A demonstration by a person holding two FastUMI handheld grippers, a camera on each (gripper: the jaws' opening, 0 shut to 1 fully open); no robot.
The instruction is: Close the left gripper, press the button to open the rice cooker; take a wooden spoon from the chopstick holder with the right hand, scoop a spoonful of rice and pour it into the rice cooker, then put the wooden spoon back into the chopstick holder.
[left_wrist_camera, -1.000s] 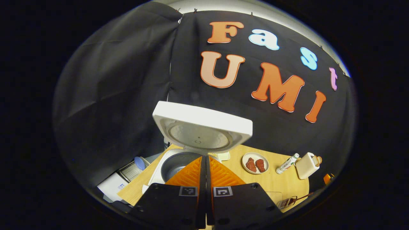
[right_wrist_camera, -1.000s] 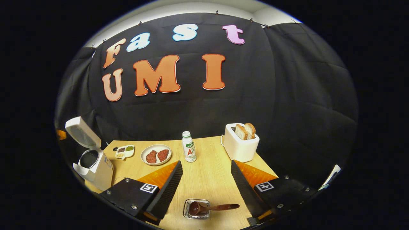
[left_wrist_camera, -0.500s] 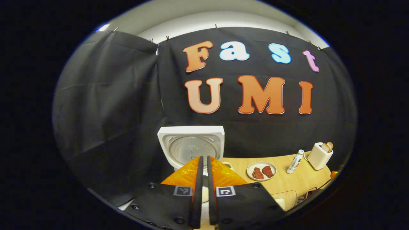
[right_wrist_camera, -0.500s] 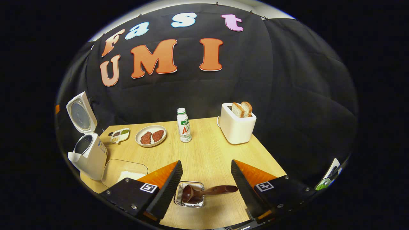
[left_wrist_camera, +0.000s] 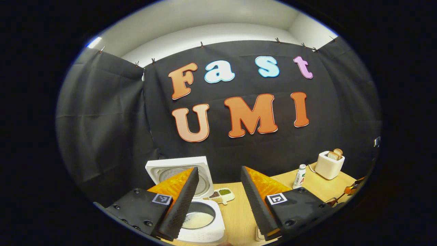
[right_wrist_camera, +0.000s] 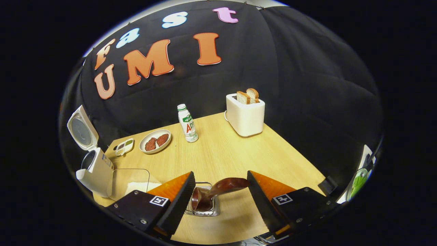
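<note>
Now, in the left gripper view, the left gripper (left_wrist_camera: pixel 219 191) is seen with its fingers spread wide and nothing held between them. Just beyond and below it the rice cooker (left_wrist_camera: pixel 201 223) is found, its lid (left_wrist_camera: pixel 177 171) raised upright and pale rice visible in the pot. A small divided dish (left_wrist_camera: pixel 222 195) is placed just behind the cooker, while a bottle (left_wrist_camera: pixel 300 176) and a toaster (left_wrist_camera: pixel 329 164) are seen well to the cooker's right.

Over in the right gripper view, the right gripper (right_wrist_camera: pixel 220 194) is likewise held spread apart. Between its fingers the chopstick holder (right_wrist_camera: pixel 203 208) is framed, with the wooden spoon (right_wrist_camera: pixel 218 191) resting in it, bowl down and handle tilted toward the right finger; contact cannot be made out. The rice cooker (right_wrist_camera: pixel 95 167) is seen far left of the holder, lid up, with a clear container (right_wrist_camera: pixel 131 182) beside it.
</note>
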